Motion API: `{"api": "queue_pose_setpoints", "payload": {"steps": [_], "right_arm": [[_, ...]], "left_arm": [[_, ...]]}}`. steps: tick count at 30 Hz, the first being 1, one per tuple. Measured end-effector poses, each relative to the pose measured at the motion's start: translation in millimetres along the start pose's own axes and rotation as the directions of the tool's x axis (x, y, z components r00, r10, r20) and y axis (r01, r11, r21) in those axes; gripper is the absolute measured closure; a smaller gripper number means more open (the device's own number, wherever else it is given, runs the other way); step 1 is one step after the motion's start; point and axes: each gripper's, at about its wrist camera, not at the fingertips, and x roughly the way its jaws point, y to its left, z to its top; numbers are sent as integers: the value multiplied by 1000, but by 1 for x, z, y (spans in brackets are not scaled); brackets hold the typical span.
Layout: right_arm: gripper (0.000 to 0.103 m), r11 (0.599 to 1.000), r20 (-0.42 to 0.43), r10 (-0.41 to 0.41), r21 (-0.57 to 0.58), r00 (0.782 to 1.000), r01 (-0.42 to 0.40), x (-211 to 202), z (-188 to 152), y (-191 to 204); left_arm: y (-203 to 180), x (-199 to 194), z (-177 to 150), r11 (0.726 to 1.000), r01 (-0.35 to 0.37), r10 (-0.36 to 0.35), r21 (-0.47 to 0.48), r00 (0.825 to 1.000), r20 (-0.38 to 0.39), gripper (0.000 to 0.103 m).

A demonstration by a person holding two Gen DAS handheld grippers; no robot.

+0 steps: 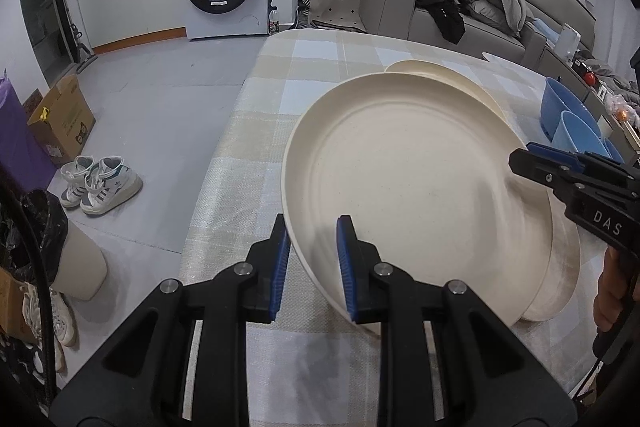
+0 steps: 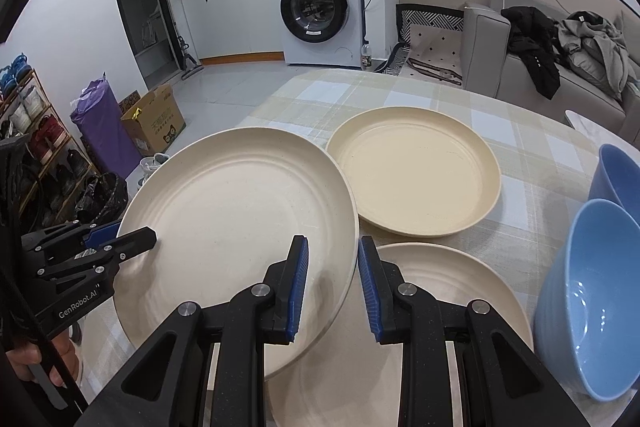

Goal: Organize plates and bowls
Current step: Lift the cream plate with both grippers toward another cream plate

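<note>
A large cream plate (image 1: 416,183) (image 2: 240,223) is lifted and tilted, its rim sitting between the fingers of both grippers. My left gripper (image 1: 312,263) (image 2: 134,233) straddles its near-left rim with a gap at the pads. My right gripper (image 2: 332,283) (image 1: 528,163) straddles the opposite rim, also with a gap. A second cream plate (image 2: 440,291) (image 1: 560,279) lies on the table under the lifted one. A third, yellower plate (image 2: 416,175) (image 1: 440,73) lies further back. Two light blue bowls (image 2: 584,291) (image 1: 576,131) stand at the right.
The round table (image 1: 264,115) has a checked cloth; its left edge drops to the floor. Sneakers (image 1: 100,183), a cardboard box (image 2: 156,119), a bin (image 1: 68,247) and a shoe rack (image 2: 36,131) stand on the left. A washing machine (image 2: 320,15) and sofa (image 2: 560,67) are behind.
</note>
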Motion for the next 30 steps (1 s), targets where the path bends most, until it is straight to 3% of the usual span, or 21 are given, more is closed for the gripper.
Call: {"api": "queue_pose_setpoints", "payload": {"steps": [30], "right_arm": [[76,991,63,-84,110,994,76,-73,-51,-38]], "left_arm": [[-61,-16,-13,989,99,-100,111,995,-2,83]]}}
